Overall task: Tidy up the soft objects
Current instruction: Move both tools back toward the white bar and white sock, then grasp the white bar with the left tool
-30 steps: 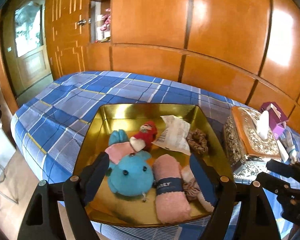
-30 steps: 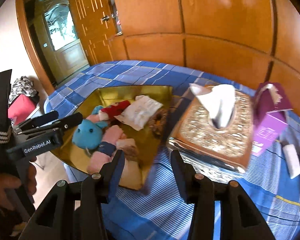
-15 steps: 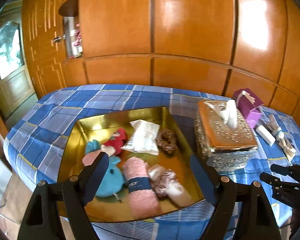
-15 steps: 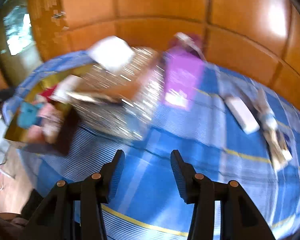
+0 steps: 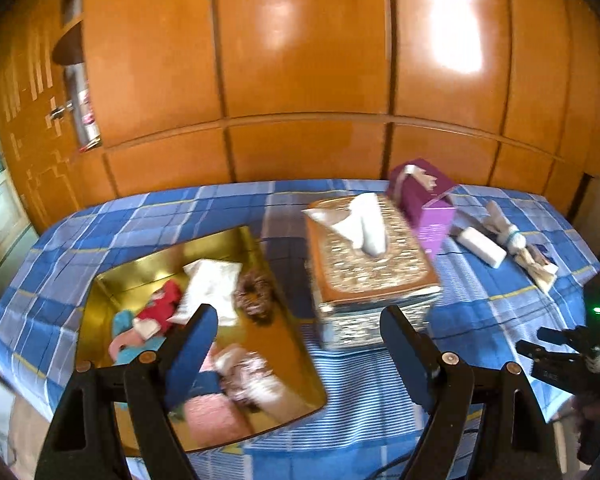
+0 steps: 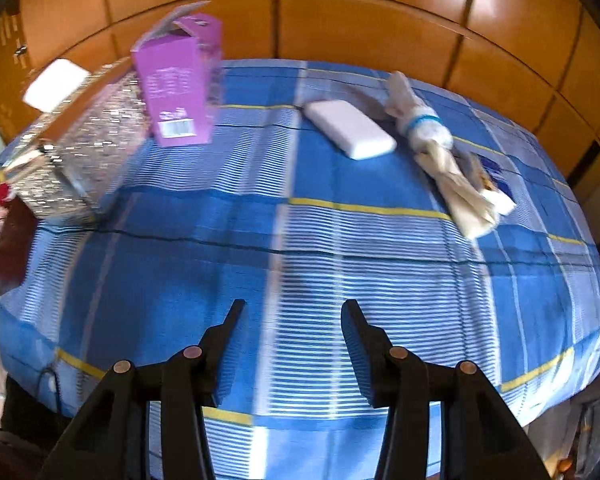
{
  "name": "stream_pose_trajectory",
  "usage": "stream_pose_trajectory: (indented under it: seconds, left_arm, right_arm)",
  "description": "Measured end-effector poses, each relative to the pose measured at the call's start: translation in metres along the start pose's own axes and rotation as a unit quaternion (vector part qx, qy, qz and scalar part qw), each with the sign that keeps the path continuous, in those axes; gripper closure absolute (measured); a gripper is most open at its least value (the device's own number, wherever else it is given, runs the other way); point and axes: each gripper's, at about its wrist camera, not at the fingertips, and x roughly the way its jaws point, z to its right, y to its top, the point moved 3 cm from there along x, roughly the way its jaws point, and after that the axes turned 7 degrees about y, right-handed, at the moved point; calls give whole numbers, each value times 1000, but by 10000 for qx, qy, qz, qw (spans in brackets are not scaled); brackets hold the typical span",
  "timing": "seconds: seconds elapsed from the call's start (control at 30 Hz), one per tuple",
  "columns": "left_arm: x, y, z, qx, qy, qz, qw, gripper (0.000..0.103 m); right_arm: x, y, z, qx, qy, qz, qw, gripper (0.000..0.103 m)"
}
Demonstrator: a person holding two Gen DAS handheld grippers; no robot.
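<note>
While both grippers hang with fingers apart and empty, the right gripper (image 6: pixel 292 308) is over bare checked table (image 6: pixel 340 264). A knotted cloth bundle (image 6: pixel 440 148) lies lengthwise toward the right edge, beside a white bar (image 6: pixel 350 130); the left gripper (image 5: pixel 300 314) faces the gold tray (image 5: pixel 236 240).

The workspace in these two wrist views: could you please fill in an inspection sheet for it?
Surface: blue plaid cloth covering the top.
Job's things: gold tray holds plush toys, a pink towel, a scrunchie and a white packet; a tied cloth bundle lies outside it.
Clutter: ornate tissue box, purple carton, white block.
Grippers: left gripper open, empty; right gripper open, empty.
Cables: nothing seen.
Surroundings: wooden panelled wall.
</note>
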Motion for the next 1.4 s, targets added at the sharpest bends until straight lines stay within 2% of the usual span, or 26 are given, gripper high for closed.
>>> stream_pose_trajectory:
  seconds: [0.13,0.3,0.4,0.47,0.57,0.93,1.1,1.27,1.4]
  left_arm:
    - [-2,6,26,272,-181,36,9995,19]
    - [-3,13,56,591,-399,68,9974,18]
    - [-3,16,73,754,-519,68,9958,17]
    - [-2,17,84,875,-604,46,9943,17]
    - [0,19,99,1020,-717,40,9922,17]
    - [8,27,144,1349,-1122,-53,9845,17]
    - [20,30,167,1379,-1410,-325,9798,17]
    - [29,37,196,1601,-1505,-353,9749,18]
    - [41,45,226,1665,-1749,-516,9690,18]
  right_arm:
    - [7,-2,10,121,-204,-34,9997,55]
    - [13,-7,21,278,-134,-87,9995,55]
    - [13,-5,24,267,-243,-63,9993,55]
    - [13,-6,28,386,-135,-81,9991,55]
    - [14,-6,33,491,-111,-76,9987,48]
    - [16,-10,42,643,-90,2,9979,34]
    - [17,-11,42,667,-74,40,9977,32]
    - [17,-13,40,668,-89,91,9977,31]
    - [17,-14,40,675,-84,111,9976,31]
